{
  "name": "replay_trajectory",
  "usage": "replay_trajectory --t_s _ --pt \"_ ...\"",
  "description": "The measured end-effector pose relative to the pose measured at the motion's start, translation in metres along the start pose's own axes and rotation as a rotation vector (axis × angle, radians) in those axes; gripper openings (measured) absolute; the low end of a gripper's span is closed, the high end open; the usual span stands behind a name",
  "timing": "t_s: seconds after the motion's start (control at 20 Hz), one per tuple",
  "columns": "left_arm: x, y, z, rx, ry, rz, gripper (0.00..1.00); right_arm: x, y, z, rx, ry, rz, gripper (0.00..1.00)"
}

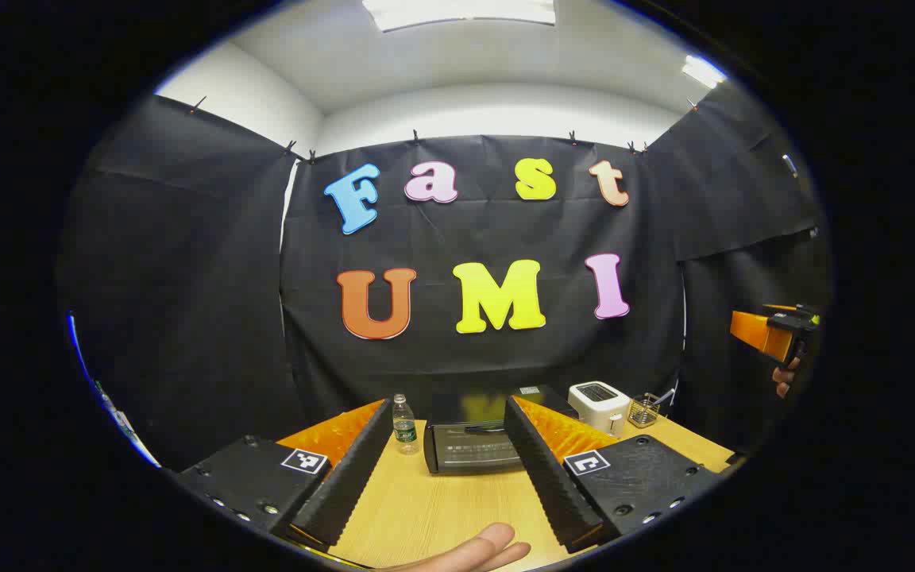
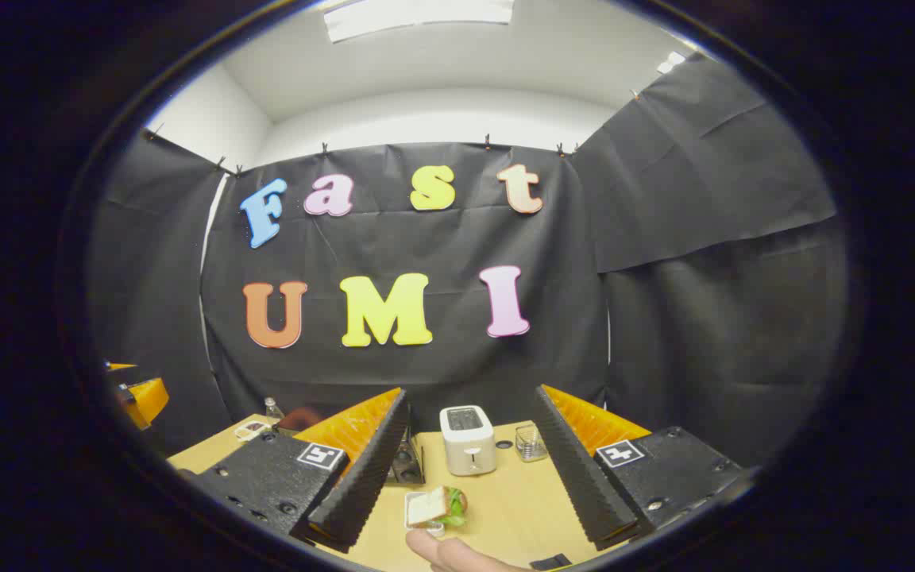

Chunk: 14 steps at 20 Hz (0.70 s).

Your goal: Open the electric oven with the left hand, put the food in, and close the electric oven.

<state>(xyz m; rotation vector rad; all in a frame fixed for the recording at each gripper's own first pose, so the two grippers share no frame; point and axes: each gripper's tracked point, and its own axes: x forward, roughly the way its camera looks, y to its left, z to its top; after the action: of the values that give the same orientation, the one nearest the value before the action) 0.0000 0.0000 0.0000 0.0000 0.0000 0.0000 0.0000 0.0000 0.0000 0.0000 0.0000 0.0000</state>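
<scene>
Standing near the surface's (image 1: 426, 508) far edge, the electric oven (image 1: 469, 445) is seen dark, boxy, its door shut; nothing of the task appears done. The left tool (image 1: 445, 477) is held spread and empty, aimed at the oven. The right tool (image 2: 469, 481) is likewise spread; the food (image 2: 435, 506) (a sandwich with greens) lies near the near edge, ungrasped. Opening, loading and closing all remain.

Ridged fingers (image 1: 346, 477) (square markers on black mounts).
</scene>
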Motion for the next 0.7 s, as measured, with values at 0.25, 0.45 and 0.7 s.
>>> replay_trajectory --t_s 0.25,0.45,0.7 --pt "0.005 -0.026 0.000 -0.012 0.012 -0.044 0.82 -0.006 -0.021 0.001 -0.004 -0.017 -0.019 0.89" --pt "0.012 -0.039 -0.002 -0.008 0.019 -0.054 0.95 -0.004 -0.040 0.000 -0.010 -0.025 -0.036 1.00" --pt "0.022 -0.048 -0.003 -0.026 0.033 -0.065 0.95 0.002 -0.043 -0.006 -0.014 -0.004 -0.021 0.90"
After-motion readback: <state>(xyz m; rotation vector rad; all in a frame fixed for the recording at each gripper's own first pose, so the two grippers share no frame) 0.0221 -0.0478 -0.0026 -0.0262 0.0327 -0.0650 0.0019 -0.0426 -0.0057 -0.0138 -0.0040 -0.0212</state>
